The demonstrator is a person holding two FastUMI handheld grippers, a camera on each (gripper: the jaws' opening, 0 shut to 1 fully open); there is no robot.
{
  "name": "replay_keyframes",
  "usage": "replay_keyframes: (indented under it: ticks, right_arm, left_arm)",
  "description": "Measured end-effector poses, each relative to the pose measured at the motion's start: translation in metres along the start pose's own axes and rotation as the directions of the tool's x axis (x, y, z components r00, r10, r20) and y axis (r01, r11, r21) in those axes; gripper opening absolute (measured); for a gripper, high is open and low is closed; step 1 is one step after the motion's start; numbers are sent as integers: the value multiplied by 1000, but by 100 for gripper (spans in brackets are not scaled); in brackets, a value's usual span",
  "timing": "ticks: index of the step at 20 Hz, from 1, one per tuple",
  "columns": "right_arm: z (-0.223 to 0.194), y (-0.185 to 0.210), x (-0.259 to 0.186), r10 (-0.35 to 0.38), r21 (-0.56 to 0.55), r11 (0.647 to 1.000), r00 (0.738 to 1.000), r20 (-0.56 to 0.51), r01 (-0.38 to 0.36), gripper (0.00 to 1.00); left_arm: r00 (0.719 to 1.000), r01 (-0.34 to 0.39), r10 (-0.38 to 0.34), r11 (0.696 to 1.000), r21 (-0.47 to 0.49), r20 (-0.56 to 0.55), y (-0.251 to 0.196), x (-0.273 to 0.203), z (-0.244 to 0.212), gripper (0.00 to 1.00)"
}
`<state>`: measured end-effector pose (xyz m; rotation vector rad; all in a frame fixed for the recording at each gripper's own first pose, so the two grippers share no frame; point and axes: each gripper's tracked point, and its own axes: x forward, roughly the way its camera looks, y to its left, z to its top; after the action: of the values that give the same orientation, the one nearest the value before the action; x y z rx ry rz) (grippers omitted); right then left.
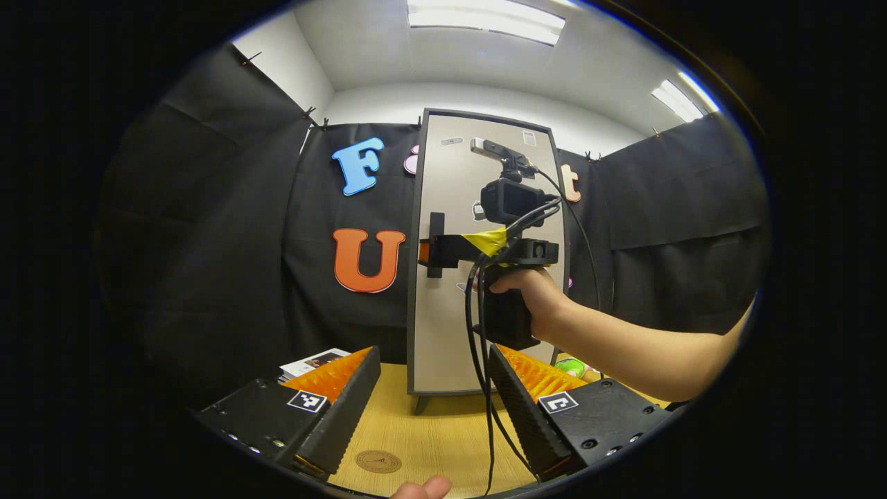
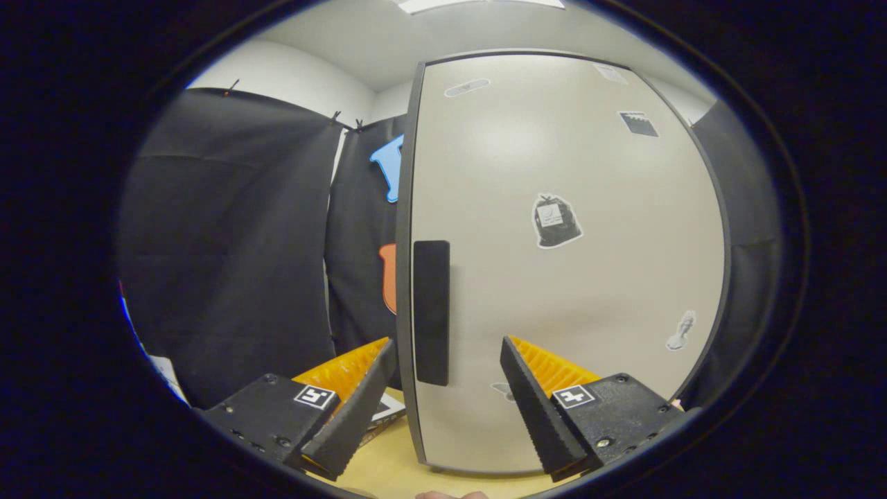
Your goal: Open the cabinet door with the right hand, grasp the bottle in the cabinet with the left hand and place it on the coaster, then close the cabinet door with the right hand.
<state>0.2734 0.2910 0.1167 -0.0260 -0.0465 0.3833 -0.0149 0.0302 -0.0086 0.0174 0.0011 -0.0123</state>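
Wooden table point(image 1: 429, 423), closed cabinet door point(image 2: 568, 277), handle point(image 2: 431, 312) between wide right tongs point(image 2: 443, 409), left tongs point(image 1: 433, 409) wide.

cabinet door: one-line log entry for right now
beige cabinet door: closed | right gripper: open, at black handle | left gripper: open, empty

The left gripper point(image 1: 433, 398) has two wedge-shaped fingers with ridged pads point(image 1: 331, 374). Behind each finger sits a dark flat block with small screws and a little white square tag point(image 1: 307, 400) with a black pattern.

The right gripper point(image 2: 449, 409) is built the same, with ridged pads, blocks, screws and tags point(image 2: 572, 396).

In the left gripper view the right gripper point(image 1: 435, 244) is seen from the side: a dark body, a chunky handle, a strip of yellow tape point(image 1: 487, 240), a camera point(image 1: 511, 199) on top and black cables point(image 1: 483, 360) hanging down. The hand point(image 1: 528, 291) and bare forearm wear no sleeve
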Motion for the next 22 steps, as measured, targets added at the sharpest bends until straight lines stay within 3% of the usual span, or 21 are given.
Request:
replay_keyframes:
  ticks: [5, 12, 13, 16, 19, 22]
  right_arm:
    - [-4, 6, 26, -24, 30, 999, 999, -24, 25, 93]
    - [-4, 10, 41, -32, 61, 998, 999, -16, 32, 57]
    - [-4, 12, 42, -32, 53, 998, 999, -18, 33, 45]
    - [-7, 8, 41, -51, 15, 999, 999, -15, 51, 39]
    - [-5, 8, 42, -46, -1, 999, 999, -24, 46, 25]
    - [-5, 8, 41, -51, -9, 999, 998, -28, 51, 23]
  left_arm:
    - [1000, -22, 22, 1000, -5, 1, 12, -1, 0, 95]
    - [999, -55, 55, 998, -18, 2, 29, -2, 1, 95]
    - [998, -58, 58, 998, -19, 1, 32, 0, 0, 95]
    - [998, -61, 61, 998, -19, 4, 35, 2, 0, 95]
    - [998, -57, 57, 998, -21, 4, 34, 2, 0, 95]
    - [999, -53, 53, 998, -20, 4, 33, 1, 2, 95]
